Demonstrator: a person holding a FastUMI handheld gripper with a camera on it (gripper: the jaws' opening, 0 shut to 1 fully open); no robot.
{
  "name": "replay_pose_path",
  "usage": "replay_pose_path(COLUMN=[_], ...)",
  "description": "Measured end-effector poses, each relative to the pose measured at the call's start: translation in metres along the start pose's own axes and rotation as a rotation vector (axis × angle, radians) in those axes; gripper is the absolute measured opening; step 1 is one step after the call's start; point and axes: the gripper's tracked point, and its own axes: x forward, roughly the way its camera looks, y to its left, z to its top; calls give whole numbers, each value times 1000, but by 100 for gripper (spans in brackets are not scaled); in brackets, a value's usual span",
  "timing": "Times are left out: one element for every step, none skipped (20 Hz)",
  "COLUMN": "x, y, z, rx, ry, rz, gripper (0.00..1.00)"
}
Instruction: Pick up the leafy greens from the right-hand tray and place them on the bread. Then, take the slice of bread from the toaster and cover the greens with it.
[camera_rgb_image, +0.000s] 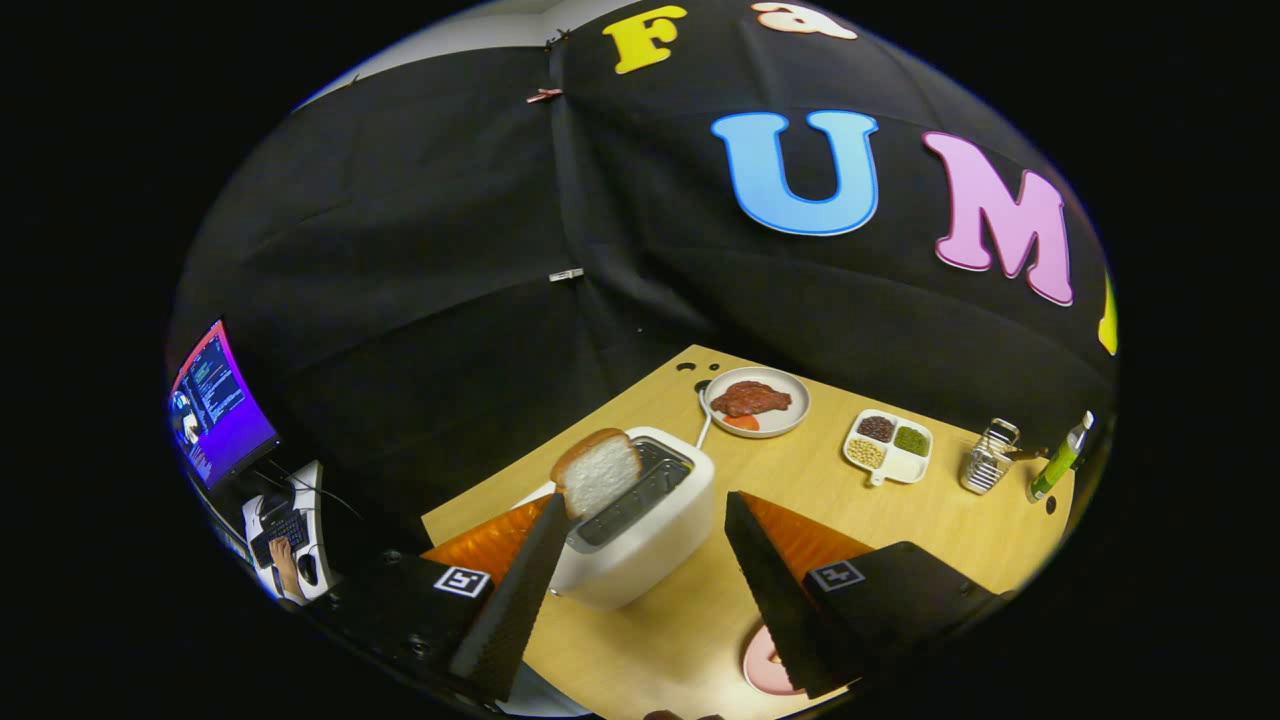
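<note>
Across the wooden desk (800, 480), your tool (640, 590) hangs wide apart and empty above the toaster (640, 530), where the bread slice (597, 472) stands. Lifting it and covering the greens looks left; they're hidden from you.

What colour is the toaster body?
White, with a dark slot opening on top; the toaster shows clearly in the gripper view, between the open gripper fingers.

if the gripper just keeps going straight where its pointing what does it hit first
Most likely the white toaster, which sits just ahead between the open gripper's fingers. The bread slice sticking up from its slot is nearer the left finger and may be touched first; depth is hard to judge.
</note>
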Motion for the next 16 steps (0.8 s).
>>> replay_pose_path(x=[7, 16, 24, 34, 42, 51, 60, 69, 78, 86, 96, 105, 112, 120, 127, 132], y=[14, 26, 35, 42, 49, 55, 59, 61, 62, 61, 58, 54, 52, 48, 44, 41], z=[3, 4, 6, 5, 5, 3, 1, -2, -3, -5, -7, -10, -14, -19, -23, -26], rx=[1, -1, -8, -20, -31, -38, -41, -37, -29, -22, -14, -6, 2, 7, 12, 22], ry=[3, 6, 9, 16, 25, 35, 44, 50, 58, 64, 70, 79, 90, 103, 115, 123], rz=[16, 29, 36, 38, 42, 43, 36, 25, 10, -14, -41, -71, -98, -126, -155, -176], gripper=[99, 99, 99, 99, 99, 99, 99, 99, 99, 99, 99, 99, 99, 99, 99, 99])
